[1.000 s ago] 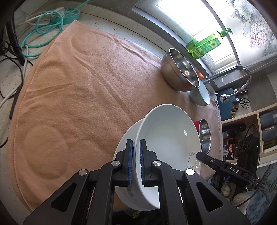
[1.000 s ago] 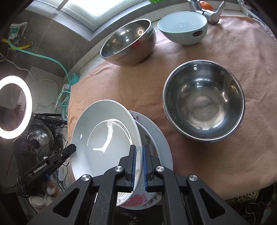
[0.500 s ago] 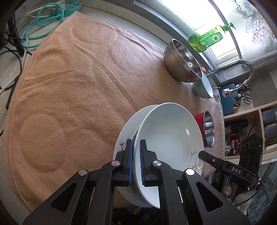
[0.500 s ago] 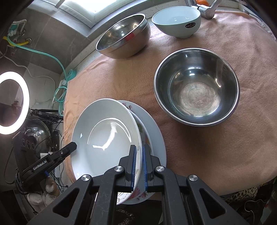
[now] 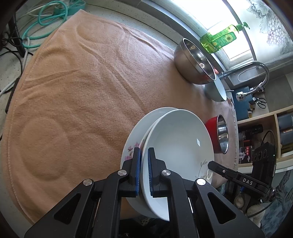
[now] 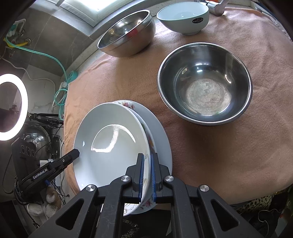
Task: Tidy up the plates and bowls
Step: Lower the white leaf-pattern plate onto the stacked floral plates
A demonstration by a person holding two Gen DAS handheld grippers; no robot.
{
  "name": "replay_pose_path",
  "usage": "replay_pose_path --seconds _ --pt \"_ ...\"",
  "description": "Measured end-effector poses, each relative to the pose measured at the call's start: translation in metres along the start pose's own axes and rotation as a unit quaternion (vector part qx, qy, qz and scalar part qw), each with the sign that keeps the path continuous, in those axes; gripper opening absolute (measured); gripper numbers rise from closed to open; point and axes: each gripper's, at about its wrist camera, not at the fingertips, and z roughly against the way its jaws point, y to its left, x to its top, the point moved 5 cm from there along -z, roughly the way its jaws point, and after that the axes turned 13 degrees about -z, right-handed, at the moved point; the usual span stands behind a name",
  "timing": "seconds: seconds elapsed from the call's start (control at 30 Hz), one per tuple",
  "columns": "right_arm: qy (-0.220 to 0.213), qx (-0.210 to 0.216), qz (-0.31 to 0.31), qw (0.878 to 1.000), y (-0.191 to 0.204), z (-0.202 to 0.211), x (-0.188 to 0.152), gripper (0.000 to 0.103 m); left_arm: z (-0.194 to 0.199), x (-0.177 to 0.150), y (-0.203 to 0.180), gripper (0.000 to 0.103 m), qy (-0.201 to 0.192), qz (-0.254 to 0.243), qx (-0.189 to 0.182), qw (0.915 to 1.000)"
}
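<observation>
Left wrist view: the left gripper (image 5: 144, 172) has its jaws pinching the near rim of a white deep plate (image 5: 179, 146), and the right gripper (image 6: 146, 175) pinches the opposite rim, its jaws pressed onto the same edge. Over the last second both hands have kept that clamp unchanged while the plate, tilted then, has come down flatter and closer onto the floral plate (image 5: 131, 144) beneath it; in the right wrist view the two now nearly overlap, with only a sliver of flowered rim showing at 12 o'clock and along 3 o'clock. That suggests the stacking step is almost finished and release is what remains, though I cannot tell whether the upper plate already rests fully on the lower. The deep plate is glossy, plain white inside with a faint sprig near one edge, and looks clean. The stack sits at the near edge of the peach towel (image 5: 77, 95) covering the bench. From it, the large steel bowl (image 6: 205, 86) lies at 2 o'clock, a second steel bowl (image 6: 128, 33) at 12, and a pale green bowl (image 6: 185, 16) beyond.
</observation>
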Motion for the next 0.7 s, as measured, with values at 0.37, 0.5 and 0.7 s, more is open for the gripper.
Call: replay_pose_path --seconds 0.37,0.5,0.7 --pt "-0.001 0.0 0.001 1.0 -0.0007 -0.0004 -0.0007 0.007 0.0 -0.0005 -0.0009 0.006 -0.001 -0.005 0.002 1.0" --pt "-0.003 -0.004 0.007 1.0 0.0004 -0.0006 -0.0002 0.007 0.0005 -0.0005 -0.0019 0.006 -0.001 -0.01 0.005 0.9999" --pt "-0.005 -0.012 0.016 1.0 0.0029 -0.002 -0.0024 0.007 0.0003 -0.0005 -0.0023 0.006 0.001 -0.018 0.006 0.9998"
